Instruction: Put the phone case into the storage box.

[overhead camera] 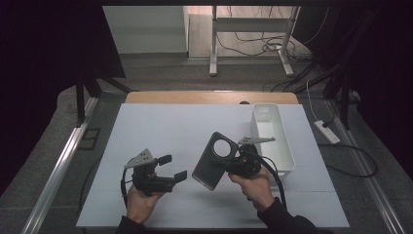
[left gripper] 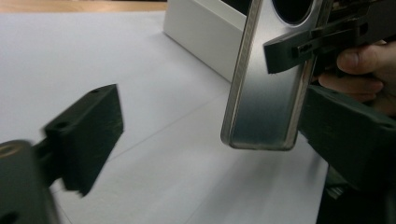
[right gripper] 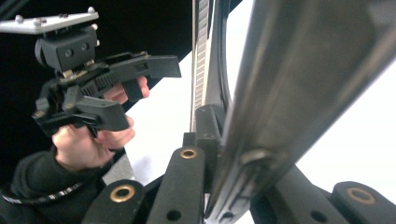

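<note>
One phone (overhead camera: 214,161), one white bin (overhead camera: 272,139) and two grippers are on view. The right gripper (overhead camera: 233,165) has its fingers (left gripper: 299,49) clamped on the phone's edge, holding it tilted above the white surface (overhead camera: 160,126), with the bin just beyond them. In the right gripper view the phone is a blurred metal edge cut off at the top. In the left gripper view its upper end and round camera ring are cut off. The left gripper (overhead camera: 173,168) stands apart from the phone, its fingers (left gripper: 91,135) spread with nothing between them. The high view shows the phone's whole dark back.
</note>
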`<state>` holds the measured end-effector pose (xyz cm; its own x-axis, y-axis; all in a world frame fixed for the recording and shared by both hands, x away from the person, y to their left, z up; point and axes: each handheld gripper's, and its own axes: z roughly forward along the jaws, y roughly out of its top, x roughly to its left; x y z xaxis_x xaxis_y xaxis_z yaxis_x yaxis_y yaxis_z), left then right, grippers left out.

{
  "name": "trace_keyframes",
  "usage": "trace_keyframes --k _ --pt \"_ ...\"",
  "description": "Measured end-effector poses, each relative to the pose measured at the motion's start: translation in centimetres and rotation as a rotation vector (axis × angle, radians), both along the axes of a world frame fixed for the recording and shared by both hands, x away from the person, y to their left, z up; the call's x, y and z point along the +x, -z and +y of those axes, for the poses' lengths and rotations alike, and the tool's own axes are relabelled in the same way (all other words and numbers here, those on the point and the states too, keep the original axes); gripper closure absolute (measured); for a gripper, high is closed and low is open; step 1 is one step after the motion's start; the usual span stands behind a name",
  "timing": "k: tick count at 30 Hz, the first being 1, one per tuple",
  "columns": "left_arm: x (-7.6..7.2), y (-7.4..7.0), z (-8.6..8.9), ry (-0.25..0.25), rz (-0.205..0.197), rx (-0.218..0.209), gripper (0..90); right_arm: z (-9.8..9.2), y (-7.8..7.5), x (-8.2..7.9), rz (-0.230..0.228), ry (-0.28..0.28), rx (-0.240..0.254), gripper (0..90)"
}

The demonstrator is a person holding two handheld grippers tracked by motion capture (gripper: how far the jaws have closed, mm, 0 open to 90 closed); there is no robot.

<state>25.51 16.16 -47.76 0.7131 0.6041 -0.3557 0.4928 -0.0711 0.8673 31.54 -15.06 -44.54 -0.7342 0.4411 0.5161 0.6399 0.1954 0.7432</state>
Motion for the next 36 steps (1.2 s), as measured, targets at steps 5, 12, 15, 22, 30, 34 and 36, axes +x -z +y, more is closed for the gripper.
trace_keyframes --k 5,12,15,22,30,34,36 --pt "0.2 0.4 0.1 0.053 0.013 0.004 0.0 0.1 -0.2 -0.3 -0.059 -0.032 -0.053 85.8" --pt "0.5 1.4 -0.7 0.154 0.02 0.006 0.0 0.6 -0.5 -0.7 -0.116 -0.104 -0.113 85.8" --pt "0.6 1.8 -1.1 0.194 0.013 -0.006 0.0 0.7 -0.7 -0.9 -0.142 -0.135 -0.135 85.8" --pt "0.7 2.2 -1.8 0.251 -0.011 0.0 0.0 0.7 -0.9 -1.0 -0.173 -0.212 -0.148 85.8" --pt "0.6 2.1 -3.2 0.315 0.009 0.044 0.0 1.2 -0.9 -1.4 -0.187 -0.292 -0.125 85.7" --pt "0.5 1.9 -4.1 0.345 0.028 0.071 0.0 1.4 -0.9 -1.6 -0.182 -0.325 -0.097 85.7" --pt "0.5 1.9 -4.5 0.355 0.027 0.074 0.0 1.5 -1.0 -1.7 -0.178 -0.338 -0.09 85.7"
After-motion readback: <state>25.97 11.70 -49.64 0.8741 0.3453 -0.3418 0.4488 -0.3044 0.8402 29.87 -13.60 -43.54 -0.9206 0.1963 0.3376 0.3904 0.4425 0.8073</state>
